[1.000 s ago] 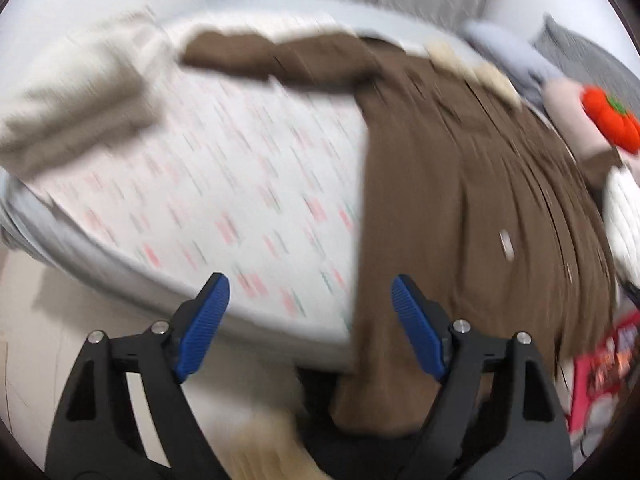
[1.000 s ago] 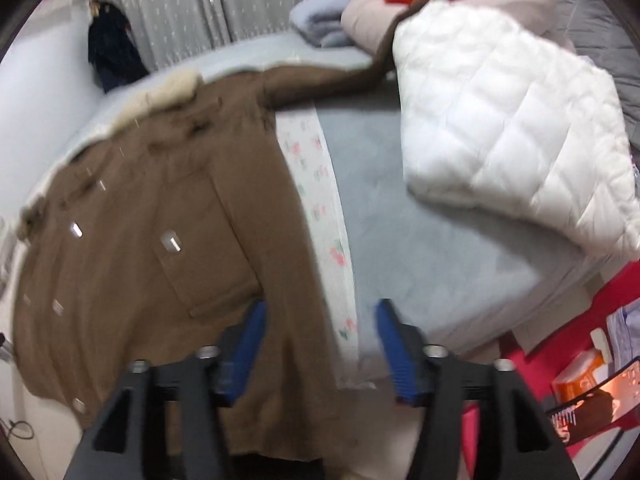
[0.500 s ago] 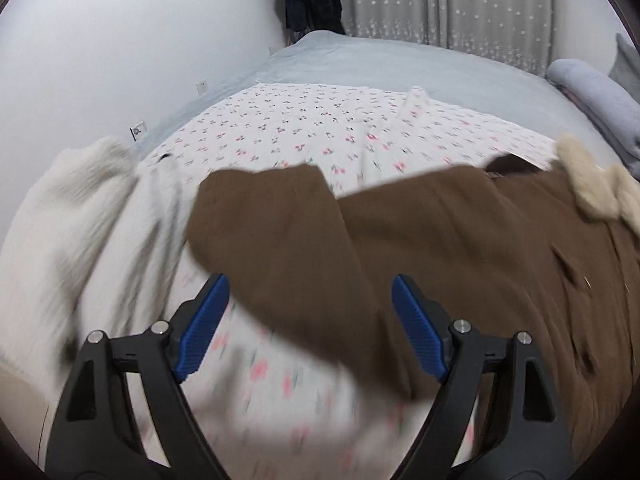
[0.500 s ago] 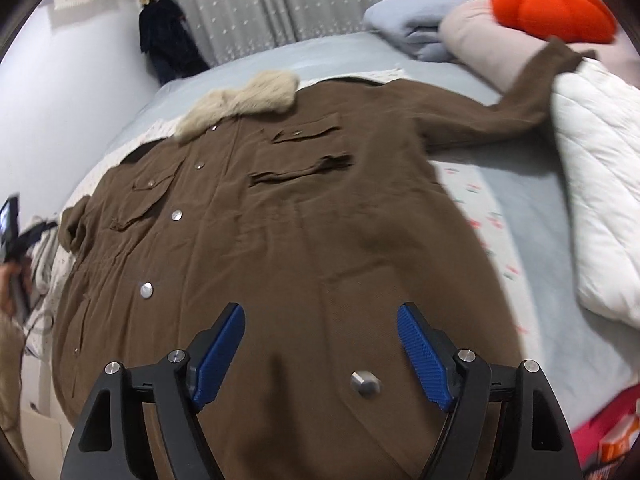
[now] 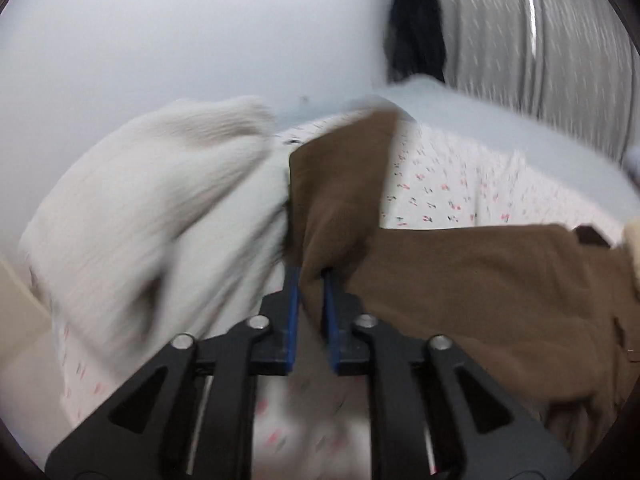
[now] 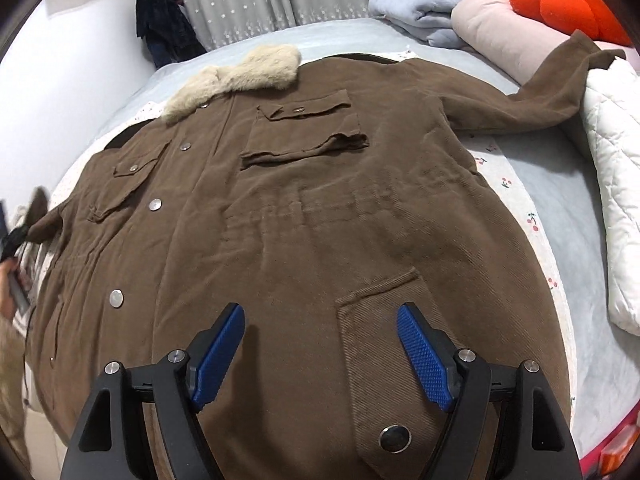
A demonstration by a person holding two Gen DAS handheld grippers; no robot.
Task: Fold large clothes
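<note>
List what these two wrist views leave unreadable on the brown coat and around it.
- Left wrist: the sleeve folds over the left gripper's closing jaws, hiding their tips.
- Left wrist: motion blur smears the cream garment.
- Right wrist: the coat hem is hidden by the right gripper and the frame's bottom edge.

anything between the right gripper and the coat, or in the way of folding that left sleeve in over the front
Nothing visible. The right gripper hangs open right above the brown coat. The left gripper is closing on the left sleeve, and the coat's front lies bare.
</note>
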